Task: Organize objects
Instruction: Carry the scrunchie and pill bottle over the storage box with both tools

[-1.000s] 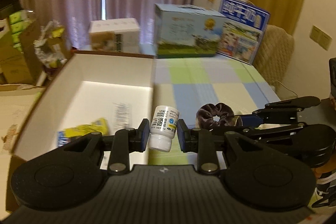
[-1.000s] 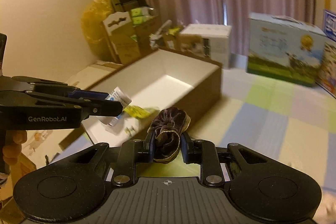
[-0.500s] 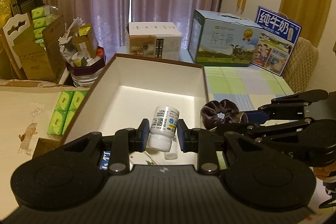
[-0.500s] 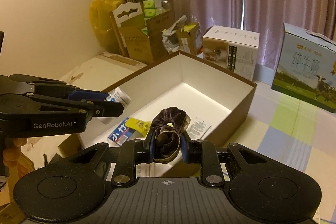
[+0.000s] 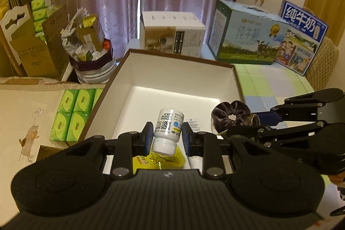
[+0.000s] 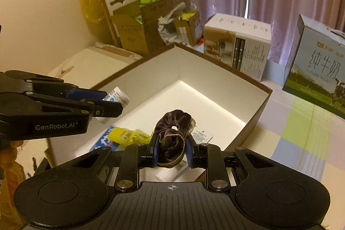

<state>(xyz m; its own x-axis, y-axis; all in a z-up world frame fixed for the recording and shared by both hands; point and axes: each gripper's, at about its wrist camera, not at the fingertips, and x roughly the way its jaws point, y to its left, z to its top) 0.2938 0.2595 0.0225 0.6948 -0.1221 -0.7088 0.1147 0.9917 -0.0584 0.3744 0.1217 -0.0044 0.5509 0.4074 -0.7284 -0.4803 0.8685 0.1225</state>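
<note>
My left gripper (image 5: 167,136) is shut on a white pill bottle (image 5: 167,129), cap toward me, held above the near end of the open white-lined box (image 5: 181,72). My right gripper (image 6: 171,152) is shut on a dark velvet scrunchie (image 6: 173,133) and holds it over the box's near right part (image 6: 215,87). The scrunchie also shows in the left wrist view (image 5: 230,115), and the bottle in the right wrist view (image 6: 117,97). A yellow packet (image 6: 129,136) and a paper leaflet (image 6: 201,136) lie on the box floor.
Milk cartons (image 5: 243,42) and a white carton (image 5: 172,33) stand behind the box on a checked cloth (image 6: 301,135). Green tissue packs (image 5: 72,113) lie left of the box. Cardboard boxes and a bin of clutter (image 5: 90,53) stand at the far left.
Both grippers have moved left and forward over the box, still holding the bottle and the scrunchie. The box floor with the yellow packet now lies under them.
</note>
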